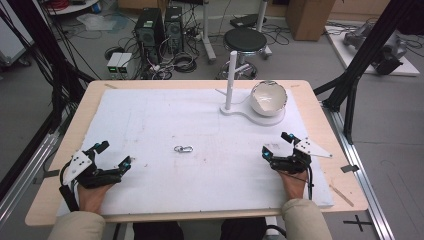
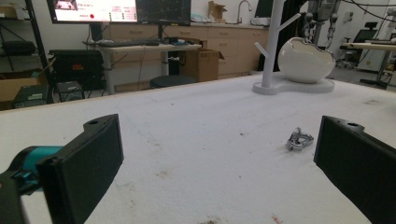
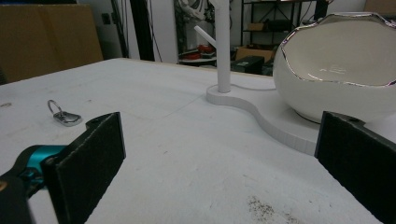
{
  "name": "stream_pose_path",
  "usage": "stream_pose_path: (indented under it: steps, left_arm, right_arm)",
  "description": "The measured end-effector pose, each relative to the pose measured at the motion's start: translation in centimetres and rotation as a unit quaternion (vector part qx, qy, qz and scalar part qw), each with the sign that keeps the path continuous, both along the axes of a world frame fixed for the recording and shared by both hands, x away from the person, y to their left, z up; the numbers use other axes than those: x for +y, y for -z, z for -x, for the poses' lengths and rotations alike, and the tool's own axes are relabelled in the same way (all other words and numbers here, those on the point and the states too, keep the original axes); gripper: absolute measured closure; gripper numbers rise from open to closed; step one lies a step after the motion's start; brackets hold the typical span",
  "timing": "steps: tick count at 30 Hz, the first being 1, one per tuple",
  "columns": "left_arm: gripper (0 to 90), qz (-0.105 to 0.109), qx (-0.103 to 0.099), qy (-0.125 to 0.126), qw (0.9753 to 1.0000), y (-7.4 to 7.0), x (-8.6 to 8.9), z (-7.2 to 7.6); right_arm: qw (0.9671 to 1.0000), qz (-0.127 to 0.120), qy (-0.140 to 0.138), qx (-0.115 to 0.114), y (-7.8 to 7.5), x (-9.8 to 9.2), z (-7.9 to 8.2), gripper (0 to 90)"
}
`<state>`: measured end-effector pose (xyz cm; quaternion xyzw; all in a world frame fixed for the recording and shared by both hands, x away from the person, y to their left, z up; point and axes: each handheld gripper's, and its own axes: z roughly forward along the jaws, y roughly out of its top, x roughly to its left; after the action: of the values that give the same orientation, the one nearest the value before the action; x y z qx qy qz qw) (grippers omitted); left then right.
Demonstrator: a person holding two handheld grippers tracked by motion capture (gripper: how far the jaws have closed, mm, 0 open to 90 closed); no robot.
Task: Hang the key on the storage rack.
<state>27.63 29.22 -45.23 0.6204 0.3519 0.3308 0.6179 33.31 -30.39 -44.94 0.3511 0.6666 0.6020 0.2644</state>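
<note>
Near the middle of the white mat (image 1: 165, 120) lies a small metal clip (image 1: 183, 149), flat on the surface and touched by neither tool. Its exact make is hard to tell from above; in the right gripper view it looks like a little silver snap hook with a ring at one end.

At the near left corner of the mat, the left gripper (image 1: 114, 154) rests low on the surface in the person's left hand (image 1: 92, 195), its jaws spread wide with nothing between them. In the left gripper view the clip sits ahead, just beside the inner edge of the jaw at the right of that view, but apart from it.

At the near right side, the right gripper (image 1: 275, 145) is held by the right hand (image 1: 294, 182), also with its jaws wide apart and empty. It is well apart from the clip, which lies to its left.

Farther back on the mat stands a white stand (image 1: 230, 80), an upright post with short side pegs on a flat curved base. On the wider end of that base sits a white bowl (image 1: 268, 97) shaped like a broken eggshell, with a silver rim. The mat itself covers most of the wooden table (image 1: 320, 115).
</note>
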Motion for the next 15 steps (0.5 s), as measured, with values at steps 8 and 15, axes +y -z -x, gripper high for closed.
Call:
stream_pose_path:
  steps: [8, 15]
  left_arm:
    - [1.8, -0.004, 0.005, -0.005, 1.0000, -0.05, -0.04, -0.05]
    - [1.8, -0.003, 0.003, -0.005, 1.0000, -0.04, -0.08, -0.05]
  right_arm:
    - [1.0000, 0.000, -0.003, 0.000, 0.00, 0.03, 0.12, 0.9]
    - [1.0000, 0.000, -0.001, -0.002, 0.01, 0.05, 0.08, 0.9]
